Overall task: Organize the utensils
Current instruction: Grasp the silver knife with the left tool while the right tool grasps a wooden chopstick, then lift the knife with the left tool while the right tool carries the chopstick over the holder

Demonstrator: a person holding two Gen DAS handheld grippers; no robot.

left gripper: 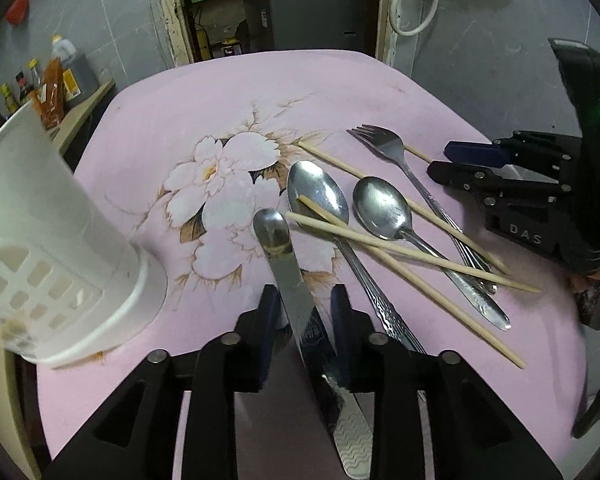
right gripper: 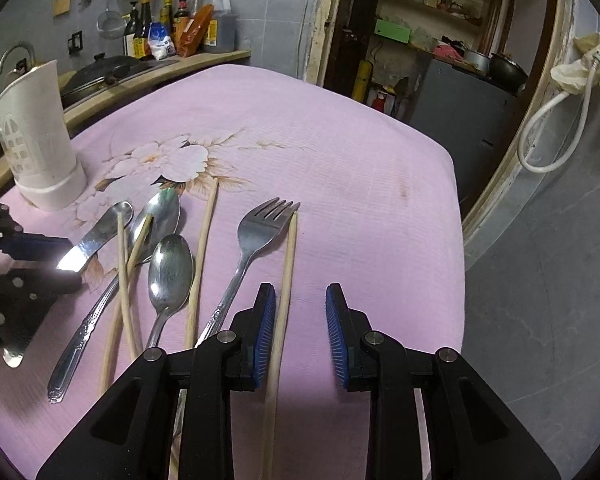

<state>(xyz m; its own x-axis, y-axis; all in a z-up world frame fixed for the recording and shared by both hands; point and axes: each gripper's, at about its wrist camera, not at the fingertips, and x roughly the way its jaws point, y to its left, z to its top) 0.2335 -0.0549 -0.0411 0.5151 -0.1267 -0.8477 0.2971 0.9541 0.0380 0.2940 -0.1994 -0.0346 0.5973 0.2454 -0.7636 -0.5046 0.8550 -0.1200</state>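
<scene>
Quick count of what's on the pink flowered cloth: one butter knife, two spoons, one fork, four wooden chopsticks, plus one white utensil holder standing upright at about 10 o'clock in the right wrist view.

The left gripper has its fingers spread either side of the knife with gaps showing, so it's open around the blade, not pinching it. The knife's rounded tip points toward 12 o'clock in the left wrist view.

The right gripper is wide open and holding nothing. The lone chopstick runs just beside its left blue pad; can't tell if they touch. The fork sits right next to that chopstick, tines toward 12.

The big spoon and the small spoon lie side by side, with chopsticks crossing over them. One chopstick tip rests in the big spoon's bowl.
</scene>
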